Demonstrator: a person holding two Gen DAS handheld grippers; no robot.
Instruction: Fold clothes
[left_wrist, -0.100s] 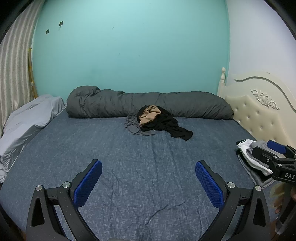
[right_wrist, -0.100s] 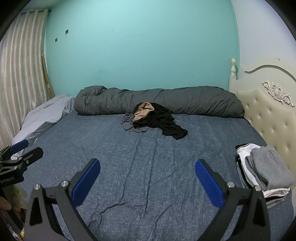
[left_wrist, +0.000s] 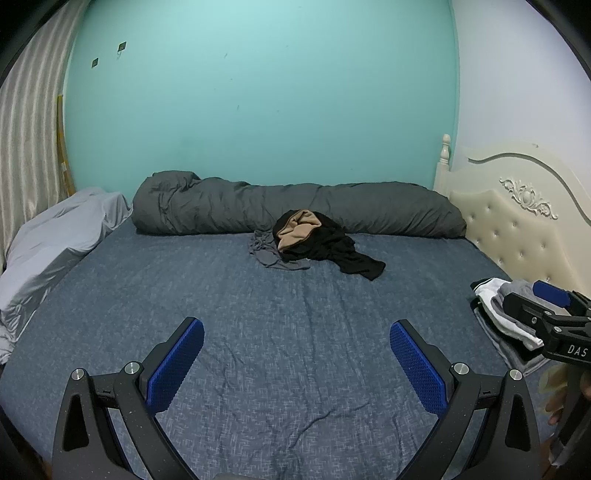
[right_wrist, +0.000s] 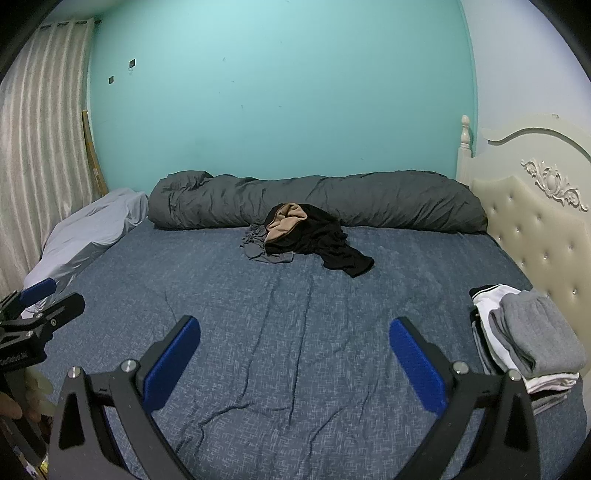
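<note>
Nothing has moved: both claws, left claw and right claw, hang wide and empty; the crumpled clothes lie straight ahead, well apart, across the bed.

One bed with a blue sheet carries everything. One rolled dark grey duvet lies along its far edge, and one pale grey cover sits bunched at the far left. One loose heap of unfolded clothes shows three pieces: one black, one tan, one grey. One folded stack rests by the one cream headboard; its exact count of layers is unclear. Two tongs appear: left tongs and right tongs, each with two blue pads.
</note>
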